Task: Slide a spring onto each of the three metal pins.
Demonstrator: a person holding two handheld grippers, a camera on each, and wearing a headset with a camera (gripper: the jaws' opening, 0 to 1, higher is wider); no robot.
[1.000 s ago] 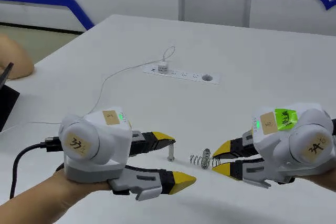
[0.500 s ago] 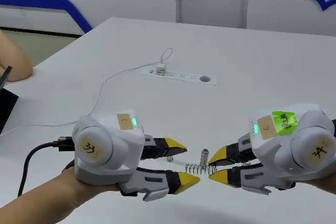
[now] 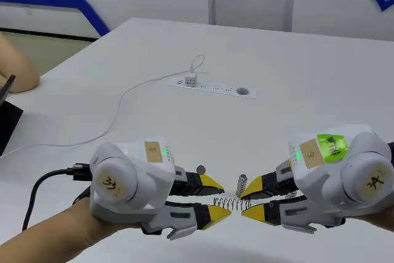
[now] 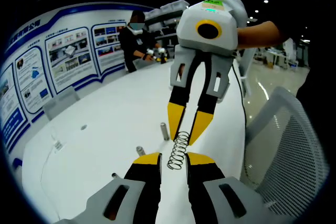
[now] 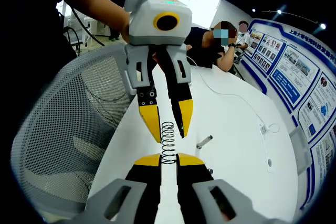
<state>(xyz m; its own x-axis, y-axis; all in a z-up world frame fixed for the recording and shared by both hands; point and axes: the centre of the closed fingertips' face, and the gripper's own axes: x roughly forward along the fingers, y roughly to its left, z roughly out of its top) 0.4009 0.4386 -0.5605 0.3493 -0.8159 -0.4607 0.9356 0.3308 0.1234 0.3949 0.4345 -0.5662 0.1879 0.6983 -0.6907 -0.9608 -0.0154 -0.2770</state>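
A thin steel spring (image 3: 229, 202) hangs level between the two grippers, just above the white table (image 3: 289, 84). My right gripper (image 3: 251, 199) is shut on one end of the spring (image 5: 168, 144). My left gripper (image 3: 218, 198) faces it, jaws open on either side of the spring's other end (image 4: 177, 151). One short metal pin (image 3: 242, 183) stands just behind the spring, and another (image 3: 201, 170) stands behind the left gripper. The left gripper view has three pins (image 4: 164, 130) in a row left of the spring. One pin (image 5: 205, 141) appears to the spring's right in the right gripper view.
A white power strip (image 3: 212, 87) with a plugged-in adapter lies mid-table, its thin cable trailing left. A grey chair (image 3: 249, 8) stands at the far edge. A person's arm (image 3: 15, 69) rests at the left edge. A mesh chair (image 5: 68, 129) is beside me.
Both grippers have come together. The right one has carried the spring down and left. The left one has moved right and narrowed its jaws around the spring's free end.
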